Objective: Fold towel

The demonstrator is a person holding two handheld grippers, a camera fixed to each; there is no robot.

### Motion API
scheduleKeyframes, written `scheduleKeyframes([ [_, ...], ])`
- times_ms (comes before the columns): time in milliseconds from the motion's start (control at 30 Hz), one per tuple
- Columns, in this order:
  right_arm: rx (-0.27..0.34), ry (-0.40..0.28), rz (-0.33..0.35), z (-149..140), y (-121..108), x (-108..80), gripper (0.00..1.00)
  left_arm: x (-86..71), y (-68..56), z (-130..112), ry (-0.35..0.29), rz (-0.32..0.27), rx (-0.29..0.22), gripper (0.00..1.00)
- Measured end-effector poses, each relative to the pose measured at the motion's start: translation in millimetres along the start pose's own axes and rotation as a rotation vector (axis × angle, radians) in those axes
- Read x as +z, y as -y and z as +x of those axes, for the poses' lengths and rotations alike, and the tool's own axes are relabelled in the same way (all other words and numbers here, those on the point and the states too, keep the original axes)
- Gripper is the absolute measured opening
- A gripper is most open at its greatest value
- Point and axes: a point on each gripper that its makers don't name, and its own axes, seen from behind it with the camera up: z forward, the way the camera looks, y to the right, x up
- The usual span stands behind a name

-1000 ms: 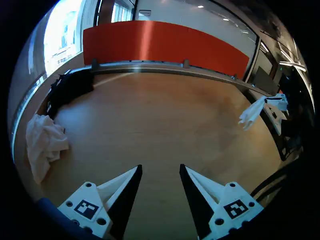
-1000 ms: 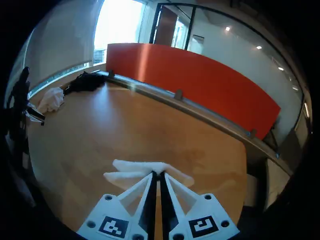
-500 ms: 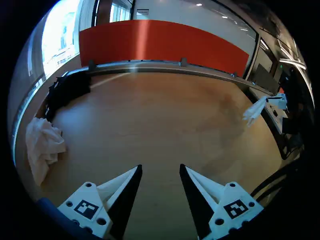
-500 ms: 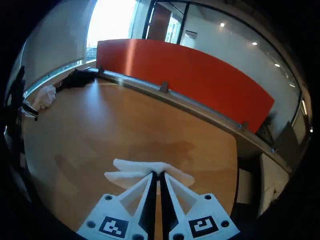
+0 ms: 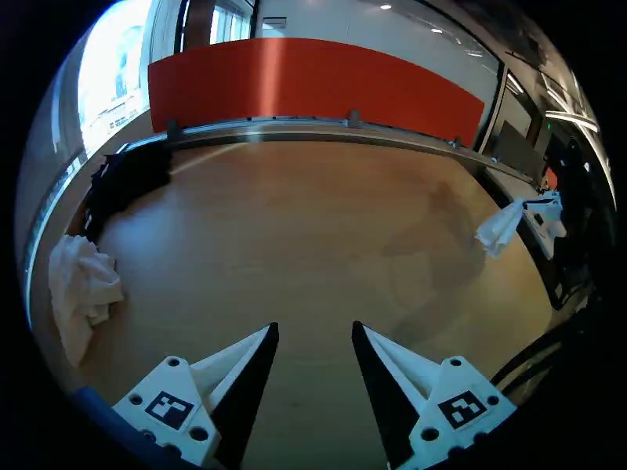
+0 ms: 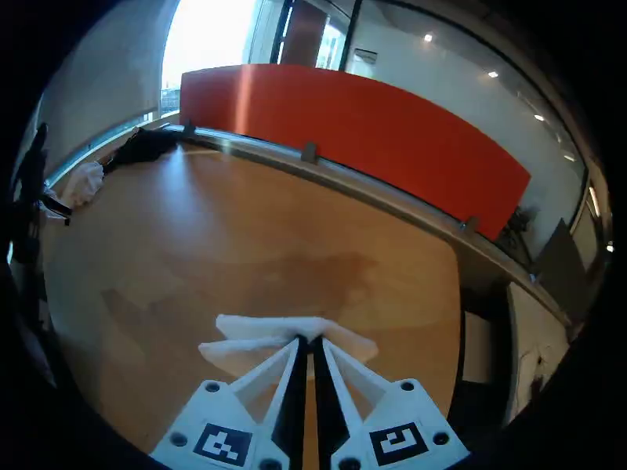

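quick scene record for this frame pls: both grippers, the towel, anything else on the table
left gripper: open, holding nothing, over the table
right gripper: shut on the towel
towel: white, bunched, pinched at the right gripper's fingertips
table: wood top, mostly bare
white cloth: crumpled, near the table's edge
dark pile: heaped beyond the white cloth, close to the rail
orange panel: upright behind the table's far edge
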Motion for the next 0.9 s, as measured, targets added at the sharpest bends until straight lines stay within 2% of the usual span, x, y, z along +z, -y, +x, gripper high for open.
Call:
scheduleKeyframes([
  [200, 0.021, 0.052, -0.014, -44.5, -4.2, -8.0, 0.05, -1.7, 1.1, -2.1, 0.003, 0.003, -0.004, 0.68],
  [467, 0.108, 0.128, -0.049, -105.9, -11.9, -15.8, 0.05, -3.1, -2.0, -6.1, 0.011, 0.002, 0.007, 0.68],
  [700, 0.182, 0.206, -0.08, -154.5, -16.6, -14.8, 0.05, -5.5, -4.6, -13.3, 0.021, 0.004, 0.019, 0.68],
  [900, 0.216, 0.274, -0.109, -187.4, -20.1, -13.1, 0.05, -8.9, -3.2, -18.1, 0.024, 0.01, 0.017, 0.68],
])
